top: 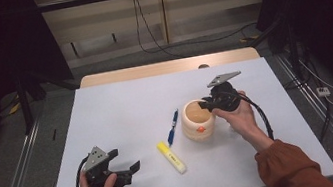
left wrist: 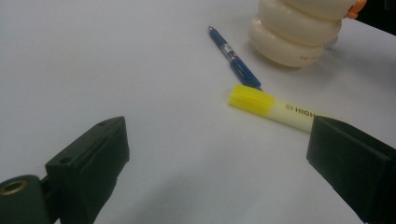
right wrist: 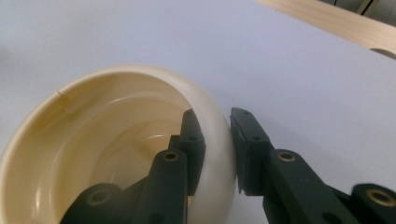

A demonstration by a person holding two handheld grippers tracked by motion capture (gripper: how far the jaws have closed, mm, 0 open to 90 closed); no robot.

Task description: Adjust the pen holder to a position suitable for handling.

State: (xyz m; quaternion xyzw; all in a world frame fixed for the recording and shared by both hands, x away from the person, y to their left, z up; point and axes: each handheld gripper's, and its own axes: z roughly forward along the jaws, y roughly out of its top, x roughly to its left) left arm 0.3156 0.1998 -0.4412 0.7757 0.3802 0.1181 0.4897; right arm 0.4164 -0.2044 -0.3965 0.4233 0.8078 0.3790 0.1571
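Observation:
A cream ribbed cup (top: 198, 121) with an orange mark stands upright right of the table's middle. My right gripper (top: 205, 103) is shut on its rim from the right. In the right gripper view one jaw is inside the cup (right wrist: 93, 140) and the other outside, my right gripper (right wrist: 215, 126) clamping the wall. A blue pen (top: 173, 127) and a yellow highlighter (top: 171, 157) lie just left of the cup. At the front left, my left gripper (top: 133, 169) stands open and holds nothing. Its own view shows the left gripper (left wrist: 215, 154) low over the table, with the highlighter (left wrist: 271, 105), pen (left wrist: 233, 58) and cup (left wrist: 299, 32) ahead.
The white table top (top: 121, 110) ends in a wooden strip (top: 165, 67) at the far edge. Metal rails run along both sides of the table, and cables lie on the floor beyond it.

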